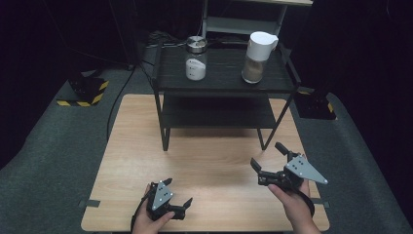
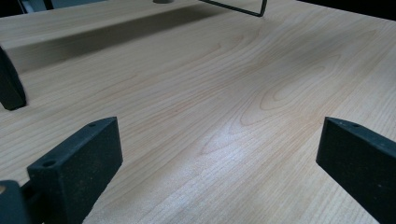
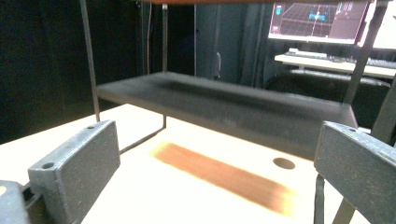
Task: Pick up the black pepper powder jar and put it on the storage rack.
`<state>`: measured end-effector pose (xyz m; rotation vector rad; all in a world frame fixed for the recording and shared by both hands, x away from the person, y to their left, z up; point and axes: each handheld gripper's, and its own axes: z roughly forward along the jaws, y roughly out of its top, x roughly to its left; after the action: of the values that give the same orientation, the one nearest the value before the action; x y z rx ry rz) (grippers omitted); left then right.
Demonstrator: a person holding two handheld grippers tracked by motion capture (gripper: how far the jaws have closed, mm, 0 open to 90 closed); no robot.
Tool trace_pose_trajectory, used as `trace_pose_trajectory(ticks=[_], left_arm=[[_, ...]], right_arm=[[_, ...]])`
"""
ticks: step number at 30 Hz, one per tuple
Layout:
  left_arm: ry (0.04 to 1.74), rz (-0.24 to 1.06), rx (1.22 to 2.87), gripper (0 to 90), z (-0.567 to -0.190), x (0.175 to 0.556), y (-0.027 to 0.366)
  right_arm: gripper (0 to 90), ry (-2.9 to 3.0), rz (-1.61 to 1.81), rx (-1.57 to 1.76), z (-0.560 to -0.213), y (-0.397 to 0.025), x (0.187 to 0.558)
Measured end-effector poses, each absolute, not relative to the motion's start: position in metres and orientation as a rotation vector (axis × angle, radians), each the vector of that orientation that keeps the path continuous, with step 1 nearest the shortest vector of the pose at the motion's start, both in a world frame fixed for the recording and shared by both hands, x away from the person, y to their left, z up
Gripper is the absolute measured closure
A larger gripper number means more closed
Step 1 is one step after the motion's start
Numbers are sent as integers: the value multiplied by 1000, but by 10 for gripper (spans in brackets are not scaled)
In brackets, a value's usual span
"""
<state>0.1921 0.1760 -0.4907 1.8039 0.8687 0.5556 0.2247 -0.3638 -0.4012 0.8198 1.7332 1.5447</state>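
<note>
My left gripper (image 1: pixel 178 191) is held low over the front left of the wooden table (image 1: pixel 209 165), jaws open and empty. In the left gripper view its gripper (image 2: pixel 219 140) spans bare wood grain. My right gripper (image 1: pixel 267 154) hovers at the front right, open with nothing in it, pointing toward the black two-tier rack (image 1: pixel 224 85). The right gripper view has that gripper (image 3: pixel 222 137) facing the rack's lower shelf (image 3: pixel 224 105). On the rack's top shelf stand a glass jar (image 1: pixel 196 61) with a metal lid and white contents, and a white-lidded container (image 1: pixel 256 58) of brownish contents.
The rack fills the back half of the table, its thin legs (image 1: pixel 164 131) standing on the wood. Grey carpet (image 1: pixel 58 136) surrounds the table. A lit monitor (image 3: pixel 317 18) and a desk lie beyond the rack. A dark piece (image 2: pixel 9 84) stands at the left gripper view's left edge.
</note>
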Motion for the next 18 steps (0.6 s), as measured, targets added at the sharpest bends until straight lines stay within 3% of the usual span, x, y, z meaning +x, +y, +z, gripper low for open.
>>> trace_pose_trajectory(ticks=[18], left_arm=[[865,560,1809,6,-490,192,175]], right_arm=[[1,1841,1434,927,-457,-375,210]])
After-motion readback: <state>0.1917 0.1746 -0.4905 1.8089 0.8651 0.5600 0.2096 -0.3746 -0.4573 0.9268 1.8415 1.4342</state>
